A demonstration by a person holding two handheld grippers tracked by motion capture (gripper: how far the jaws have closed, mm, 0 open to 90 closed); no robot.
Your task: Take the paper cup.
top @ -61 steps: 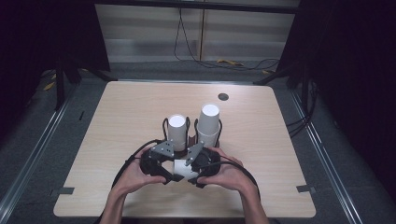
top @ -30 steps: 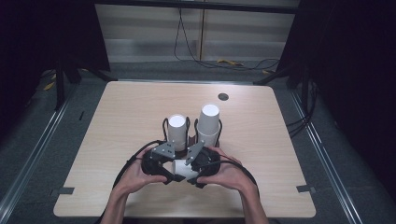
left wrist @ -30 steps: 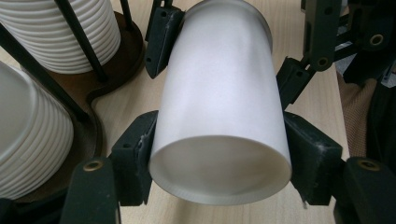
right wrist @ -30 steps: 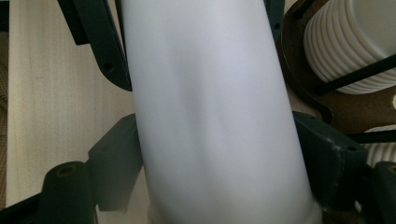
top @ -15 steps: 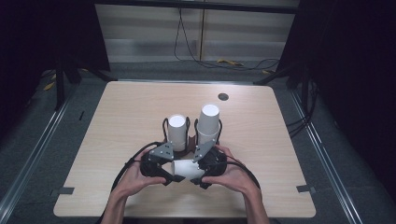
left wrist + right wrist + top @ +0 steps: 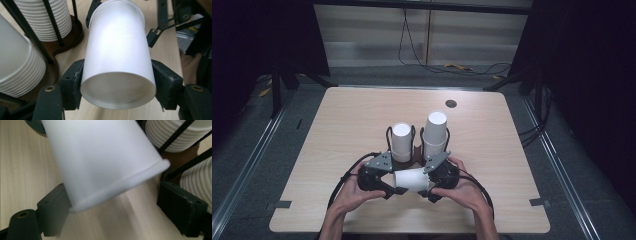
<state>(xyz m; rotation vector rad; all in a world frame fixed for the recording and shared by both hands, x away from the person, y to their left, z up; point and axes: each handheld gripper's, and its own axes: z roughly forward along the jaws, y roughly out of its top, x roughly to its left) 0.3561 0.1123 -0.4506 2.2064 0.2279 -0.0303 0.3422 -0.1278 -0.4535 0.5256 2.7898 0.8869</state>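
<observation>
A white paper cup [image 6: 412,179] lies on its side between my two grippers, low over the table's near part. My left gripper [image 6: 117,83] is shut on its base end, both pads pressed on the wall; in the high view the left gripper [image 6: 387,184] sits left of the cup. The cup's rolled rim end [image 6: 120,182] reaches between the jaws of my right gripper [image 6: 117,207], which is open: one jaw lies by the cup, the other stands well clear of it. In the high view the right gripper [image 6: 439,176] is at the cup's right.
Just beyond the grippers stands a wire holder on a brown base [image 6: 413,159] with two stacks of white cups, a shorter one [image 6: 402,141] and a taller one [image 6: 435,131]. A round dark grommet [image 6: 451,103] sits far right. The table edge [image 6: 412,231] is close below the hands.
More of the white cup shows between the two grippers than a second ago. The hands have hardly shifted.
</observation>
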